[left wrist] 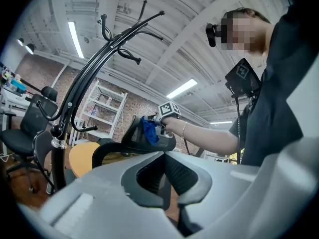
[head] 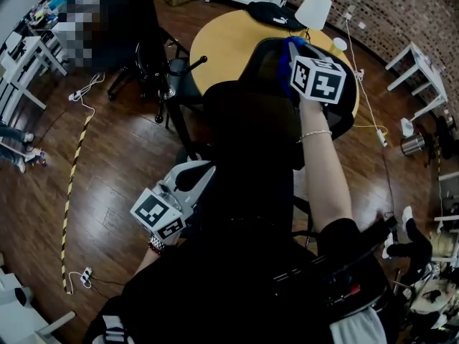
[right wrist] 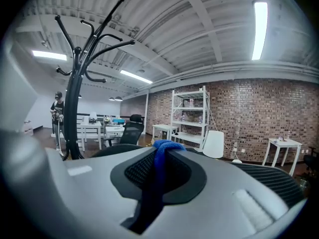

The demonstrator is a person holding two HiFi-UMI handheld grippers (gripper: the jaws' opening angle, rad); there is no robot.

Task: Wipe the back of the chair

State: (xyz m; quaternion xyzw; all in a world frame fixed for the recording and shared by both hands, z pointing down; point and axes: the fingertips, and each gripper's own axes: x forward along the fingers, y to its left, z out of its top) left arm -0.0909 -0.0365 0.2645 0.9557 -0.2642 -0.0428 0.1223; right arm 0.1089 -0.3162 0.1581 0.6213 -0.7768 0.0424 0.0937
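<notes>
The black mesh chair back (head: 251,113) stands right in front of me, its headrest (left wrist: 147,141) at the top. My right gripper (head: 292,54) is up at the headrest, shut on a blue cloth (head: 290,47) that lies against it. In the right gripper view the cloth (right wrist: 160,168) runs up between the jaws, and black mesh (right wrist: 271,176) shows to the right. My left gripper (head: 203,170) hangs low at the chair's left side, apart from it. Its jaws (left wrist: 167,180) meet with nothing between them. From there I see the cloth (left wrist: 148,131) and the right gripper (left wrist: 158,126).
A round yellow table (head: 222,38) with a black cap (head: 276,13) and a white lampshade (head: 313,9) stands beyond the chair. A black coat rack (left wrist: 75,98) rises on the left. Another office chair (head: 147,59), floor cables (head: 86,92) and white shelves (right wrist: 192,113) are around.
</notes>
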